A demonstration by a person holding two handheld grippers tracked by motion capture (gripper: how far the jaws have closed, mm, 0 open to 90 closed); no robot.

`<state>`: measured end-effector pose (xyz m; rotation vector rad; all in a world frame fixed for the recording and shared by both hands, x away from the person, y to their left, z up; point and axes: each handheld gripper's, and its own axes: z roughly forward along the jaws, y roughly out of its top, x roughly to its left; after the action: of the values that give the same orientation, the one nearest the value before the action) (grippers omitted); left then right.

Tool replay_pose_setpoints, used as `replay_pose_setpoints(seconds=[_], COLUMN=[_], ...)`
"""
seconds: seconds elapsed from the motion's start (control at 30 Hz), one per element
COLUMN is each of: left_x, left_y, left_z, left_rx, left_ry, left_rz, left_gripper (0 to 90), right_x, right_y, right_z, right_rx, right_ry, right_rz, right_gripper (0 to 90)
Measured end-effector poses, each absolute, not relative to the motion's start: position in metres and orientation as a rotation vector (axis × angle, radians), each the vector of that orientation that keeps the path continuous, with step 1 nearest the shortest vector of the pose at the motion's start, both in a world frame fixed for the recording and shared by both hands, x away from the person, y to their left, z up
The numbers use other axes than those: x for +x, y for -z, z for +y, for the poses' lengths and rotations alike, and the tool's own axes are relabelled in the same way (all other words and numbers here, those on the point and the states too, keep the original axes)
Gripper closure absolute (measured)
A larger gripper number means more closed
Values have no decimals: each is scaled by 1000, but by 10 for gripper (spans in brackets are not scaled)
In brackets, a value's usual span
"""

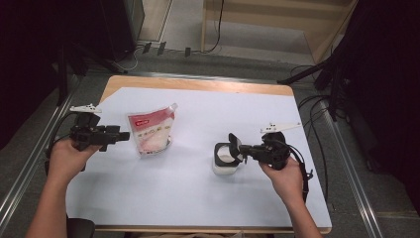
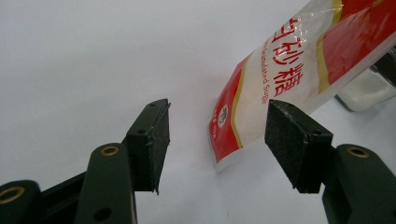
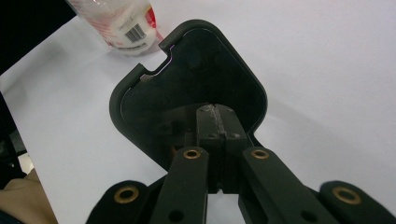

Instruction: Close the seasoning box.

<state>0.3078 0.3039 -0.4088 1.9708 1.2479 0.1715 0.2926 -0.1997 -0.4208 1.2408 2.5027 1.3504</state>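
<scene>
Left gripper (image 1: 124,135) is hovering just left of the sugar pouch (image 1: 151,130), jaws spread apart with nothing pinched between them. In the left gripper view the pouch's red-and-white lower corner (image 2: 243,126) is sitting ahead of the pads, not touching either one. The pouch is standing a bit tilted on the white table cover (image 1: 198,198), left of centre, with its spout corner pointing up and to the right.

Right gripper (image 1: 236,149) is holding the black lid (image 1: 233,144) tipped up over the white square container (image 1: 224,161), right of centre and well apart from the pouch. In the right gripper view the jaws are pressed together on a thin tab or inner part of the lid (image 3: 187,88); exactly what they are biting is hard to tell.

Step in hand looks like grabbing the pouch to pour sugar into the opened container. To do it well:
- be closing the left pads on the pouch's side edge or upper body, not the flimsy bottom corner, so it is not folding or slipping
- be gripping high enough to control the spout
- be keeping the lid held clear of the container mouth
- be carrying the pouch upright until the spout is over the opening, since sugar could be spilling on the cover.
</scene>
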Motion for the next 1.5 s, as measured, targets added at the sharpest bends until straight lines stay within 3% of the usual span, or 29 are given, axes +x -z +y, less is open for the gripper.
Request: replay_pose_setpoints(seconds=[0.83,1.23,1.5], left_x=[308,309,309], left_y=[412,414,414], left_z=[303,300,300], left_rx=[1978,1988,1997], left_ry=[-159,-158,-157], left_rz=[1252,1249,1242], left_gripper=[414,410,404], right_x=[295,297,300], right_y=[433,429,429], right_z=[-178,-194,-214], right_rx=[1184,1204,1194], right_ry=[-1295,-1380,-1410], right_rz=[2579,2461,2394], right_gripper=[885,614,513])
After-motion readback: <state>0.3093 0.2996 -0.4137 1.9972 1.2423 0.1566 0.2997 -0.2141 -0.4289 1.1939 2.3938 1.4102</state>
